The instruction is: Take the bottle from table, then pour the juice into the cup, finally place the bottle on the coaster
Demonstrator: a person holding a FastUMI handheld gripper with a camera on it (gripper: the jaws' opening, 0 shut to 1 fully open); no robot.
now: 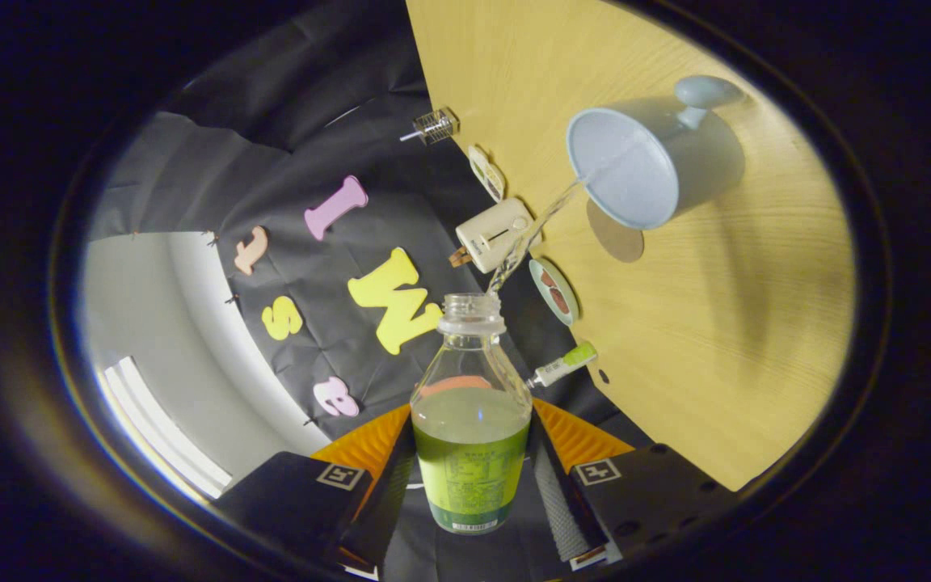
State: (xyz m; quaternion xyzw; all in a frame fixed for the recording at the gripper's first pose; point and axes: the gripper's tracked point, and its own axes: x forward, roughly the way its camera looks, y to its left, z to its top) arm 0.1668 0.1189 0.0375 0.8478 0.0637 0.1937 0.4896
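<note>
I have both fingers of my gripper clamped on the clear green-labelled plastic bottle, tilted; a thin juice stream runs into the pale blue mug on the wooden table. Along the table's edge sit a cream toaster, small round dish and green-capped tube.

Green-labelled clear bottle, pale blue cup, light wood table

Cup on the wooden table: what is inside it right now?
A thin stream from the bottle, held in the gripper, enters the cup. Its pale inner wall shows; any pooled juice cannot be made out.
</note>
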